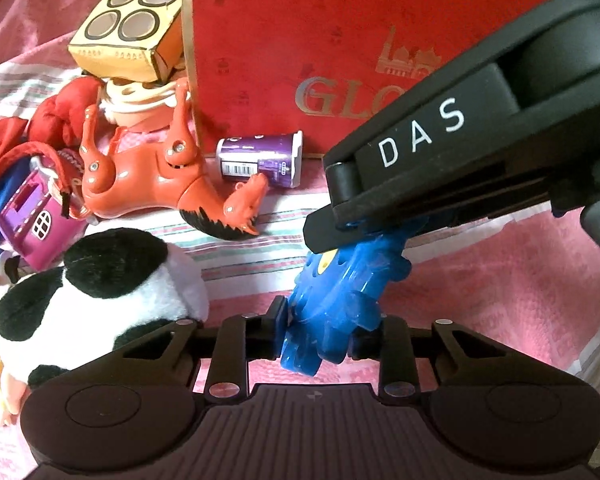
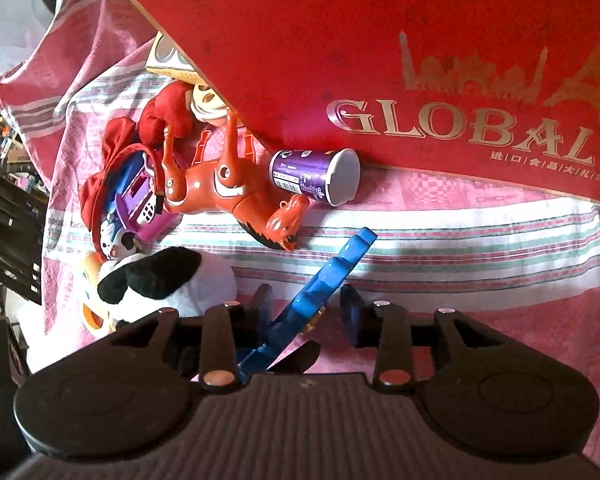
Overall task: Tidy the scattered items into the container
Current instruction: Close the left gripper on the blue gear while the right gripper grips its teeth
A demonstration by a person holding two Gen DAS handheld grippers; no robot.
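1. Gear (image 1: 340, 304): translucent blue plastic, toothed rim, yellow spot near its hub; glossy, thin and flat. Seen edge-on from the right wrist (image 2: 320, 288), it rises as a tilted blue strip.
2. Position: held above the pink cloth (image 1: 480, 288), in front of the red box (image 1: 300, 40), not inside it.
3. Left gripper (image 1: 320, 332): pads pressed against the gear's lower part from both sides, pinching it.
4. Right gripper (image 2: 304, 312): in its own view the fingers stand spread, with a gap on the right between pad and gear. In the left view its black body (image 1: 440, 168), lettered "DAS", sits at the gear's upper edge. Contact there cannot be told.
5. Red box: matte card wall, gold trim, gold skyline print and "GLOBAL" lettering (image 2: 460, 124).
6. Cloth: woven, pink check with white, green and red stripes.
7. Scatter to the left: orange hard-plastic horse (image 1: 148, 172) on its side, black mane; purple cylindrical tub (image 1: 260, 158) lying down, barcode showing, touching the horse's muzzle; black-and-white plush (image 1: 100, 292), fuzzy; purple toy house (image 1: 36, 216); red fabric bundle (image 1: 16, 136); tan cardboard cube (image 1: 128, 28) with four ringed circles.
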